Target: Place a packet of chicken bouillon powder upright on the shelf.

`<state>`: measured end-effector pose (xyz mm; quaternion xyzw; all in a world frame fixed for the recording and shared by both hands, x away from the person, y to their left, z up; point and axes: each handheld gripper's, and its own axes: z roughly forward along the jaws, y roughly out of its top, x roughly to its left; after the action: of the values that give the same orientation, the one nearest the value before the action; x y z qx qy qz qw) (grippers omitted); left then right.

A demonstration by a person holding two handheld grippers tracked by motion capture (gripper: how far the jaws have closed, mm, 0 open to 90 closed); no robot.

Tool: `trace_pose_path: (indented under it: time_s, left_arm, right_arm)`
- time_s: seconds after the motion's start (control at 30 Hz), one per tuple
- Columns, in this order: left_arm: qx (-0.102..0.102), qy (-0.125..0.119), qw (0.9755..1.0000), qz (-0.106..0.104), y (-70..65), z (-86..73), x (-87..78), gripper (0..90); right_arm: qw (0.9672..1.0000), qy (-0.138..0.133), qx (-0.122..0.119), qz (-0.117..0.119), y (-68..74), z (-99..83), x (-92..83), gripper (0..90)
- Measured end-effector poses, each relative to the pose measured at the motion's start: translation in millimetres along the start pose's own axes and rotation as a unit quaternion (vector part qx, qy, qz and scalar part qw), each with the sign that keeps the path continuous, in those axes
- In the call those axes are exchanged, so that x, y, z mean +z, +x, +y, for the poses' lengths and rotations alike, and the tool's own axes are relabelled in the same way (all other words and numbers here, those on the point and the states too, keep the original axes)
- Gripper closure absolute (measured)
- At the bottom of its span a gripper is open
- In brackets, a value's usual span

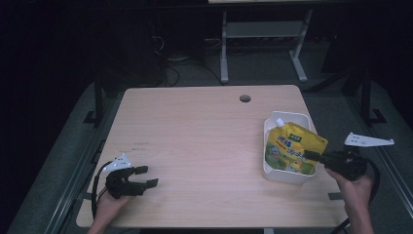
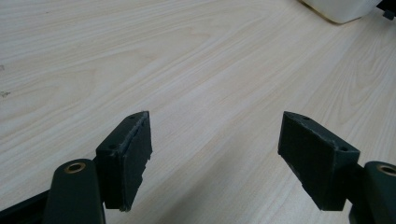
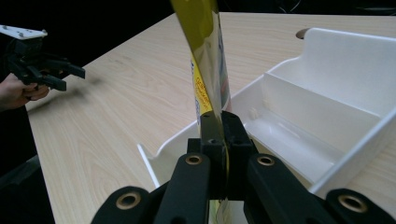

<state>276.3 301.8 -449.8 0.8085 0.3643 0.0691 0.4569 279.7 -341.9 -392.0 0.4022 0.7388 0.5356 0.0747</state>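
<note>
Pouch pinched edge-on in my right gripper, over the white bin at counter's 3 o'clock. Lower it straight, keep it off the divider. Left gripper spread, empty.

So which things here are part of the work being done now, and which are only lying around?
Part of the work:
- yellow pouch, pinched at its edge
- white bin, under the pouch
- right gripper, shut on the pouch

Only lying around:
- left gripper, open over bare table
- round hole in the tabletop
</note>
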Motion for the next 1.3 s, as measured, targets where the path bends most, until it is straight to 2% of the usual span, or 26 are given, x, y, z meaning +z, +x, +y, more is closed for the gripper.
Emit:
trace_pose_path:
  time_s: [0.33,0.43,0.6,0.87,1.1,1.3]
  left_arm:
    - [0.001,0.002,1.0000,-0.001,0.1,0.0,1.1,25.3]
    - [-0.002,0.001,1.0000,-0.001,0.3,-0.2,0.7,25.3]
    - [-0.003,0.001,1.0000,-0.002,0.1,-0.4,1.4,25.3]
    - [-0.002,0.003,1.0000,-0.003,-0.4,-0.1,2.8,25.3]
    - [-0.003,0.004,1.0000,-0.004,-0.4,0.3,3.9,25.3]
    - [-0.002,0.005,1.0000,-0.004,-0.2,0.4,3.8,25.3]
  right_arm:
    - [0.9999,0.007,0.006,-0.014,0.7,1.0,-0.8,86.3]
    - [0.9998,-0.001,0.008,-0.016,2.4,2.8,-2.9,80.1]
    - [0.9994,-0.005,0.005,-0.033,7.9,8.8,-10.3,72.1]
    - [0.9985,-0.011,0.002,-0.054,13.5,19.1,-23.1,68.0]
    - [0.9975,-0.025,0.001,-0.066,15.3,33.7,-32.4,66.4]
    - [0.9968,-0.027,-0.007,-0.074,18.4,51.7,-33.1,64.5]
